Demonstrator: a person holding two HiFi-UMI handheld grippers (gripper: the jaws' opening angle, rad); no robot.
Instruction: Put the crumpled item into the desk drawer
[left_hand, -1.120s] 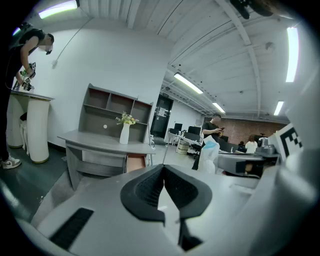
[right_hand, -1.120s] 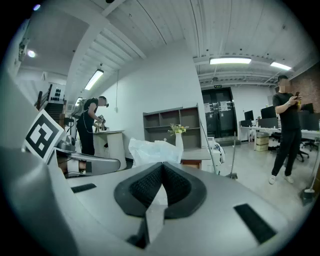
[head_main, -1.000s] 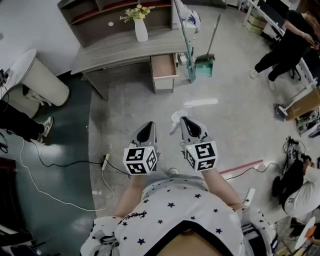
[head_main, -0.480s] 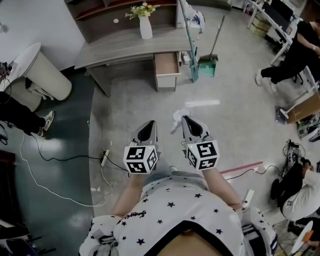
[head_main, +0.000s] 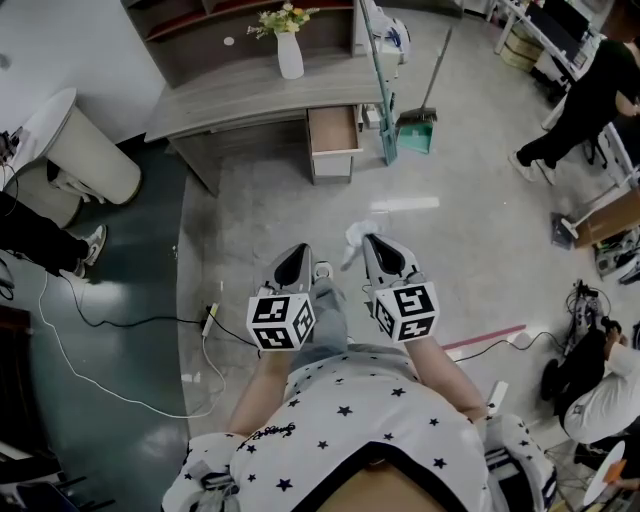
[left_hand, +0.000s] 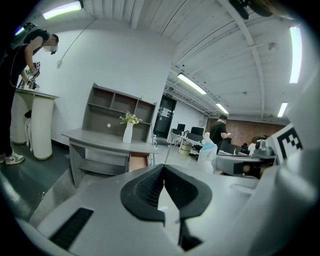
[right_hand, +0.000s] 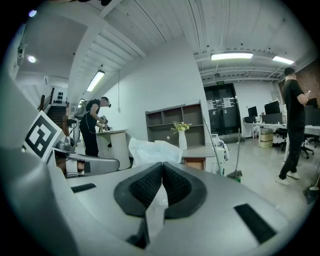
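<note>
**Crumpled item clamped in the right gripper, well short of the open drawer**

The right gripper (head_main: 370, 240) is clenched on the crumpled item (head_main: 356, 238), a pale, translucent wad. It bunches up above the closed jaw tips, and a strip of it runs down between the ribbed pads. The left gripper (head_main: 299, 249) is just beside it, with its jaws pressed together at the tips and nothing caught between them. Both are held out in front of the person's body, above the grey floor (head_main: 430, 230). One shoe (head_main: 322, 269) shows between the two grippers.

The desk (head_main: 240, 98) stands well apart, ahead of the grippers. Its drawer (head_main: 332, 131) is pulled open under the front edge, near the right end of the desk. What lies inside the drawer cannot be made out. A white vase (head_main: 289, 57) with flowers stands toward the back edge of the desktop, in front of the shelf unit (head_main: 250, 22). A broom (head_main: 424, 90) with a green dustpan leans by the right end of the desk. A person in dark clothes (head_main: 580, 105) stands at the far right.
</note>
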